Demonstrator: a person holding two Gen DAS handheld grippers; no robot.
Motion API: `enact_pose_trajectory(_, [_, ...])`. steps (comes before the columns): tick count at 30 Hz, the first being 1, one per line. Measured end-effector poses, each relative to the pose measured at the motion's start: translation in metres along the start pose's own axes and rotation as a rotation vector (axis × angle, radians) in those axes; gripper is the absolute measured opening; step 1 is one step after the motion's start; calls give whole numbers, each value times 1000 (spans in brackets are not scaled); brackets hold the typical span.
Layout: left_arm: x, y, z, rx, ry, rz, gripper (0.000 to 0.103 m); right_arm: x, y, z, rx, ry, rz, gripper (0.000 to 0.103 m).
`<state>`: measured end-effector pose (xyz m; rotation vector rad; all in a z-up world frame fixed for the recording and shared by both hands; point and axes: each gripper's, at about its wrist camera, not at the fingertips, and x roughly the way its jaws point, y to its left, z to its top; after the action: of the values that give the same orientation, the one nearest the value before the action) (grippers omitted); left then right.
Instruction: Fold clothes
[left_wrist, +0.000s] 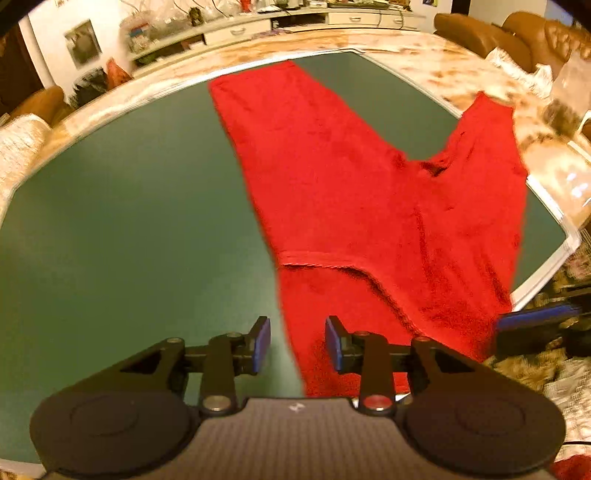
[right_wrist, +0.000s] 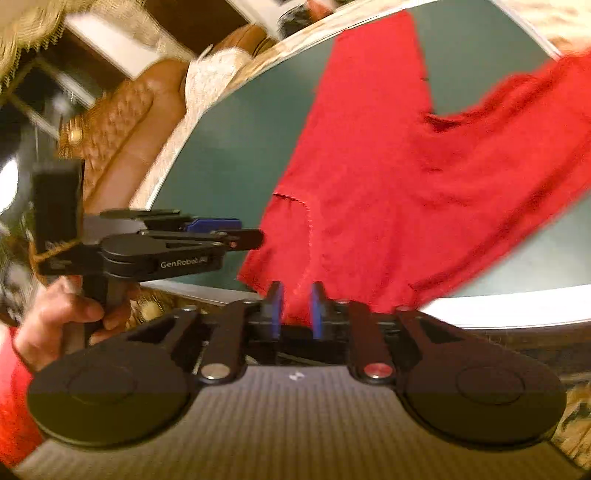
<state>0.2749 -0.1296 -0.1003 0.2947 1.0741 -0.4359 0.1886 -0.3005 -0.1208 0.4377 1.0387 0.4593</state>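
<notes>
The trousers (left_wrist: 354, 206) lie spread on the table (left_wrist: 122, 206), legs reaching toward 11 and 1 o'clock, waist at the near edge. The left gripper (left_wrist: 297, 343) hovers over the waist's 9 o'clock corner, the right gripper (right_wrist: 297, 310) at its 3 o'clock side.
</notes>
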Motion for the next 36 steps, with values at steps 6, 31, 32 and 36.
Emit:
enact_pose_trajectory(6, [3,2,-11,-19,28,4,40,19,31,-3,-212,41,-71,35])
enact_pose_trajectory(31, [-30,38,-48,-36,11,10,63,33,61,7,-384,69,-82,12])
enact_pose_trajectory(32, [-31,35,-48,-18,10,7,66,37,59,5,-386,85,-91,12])
enact_pose_trajectory(36, [-26,19,-46,55,16,16,68,43,54,-2,-382,117,-110,15])
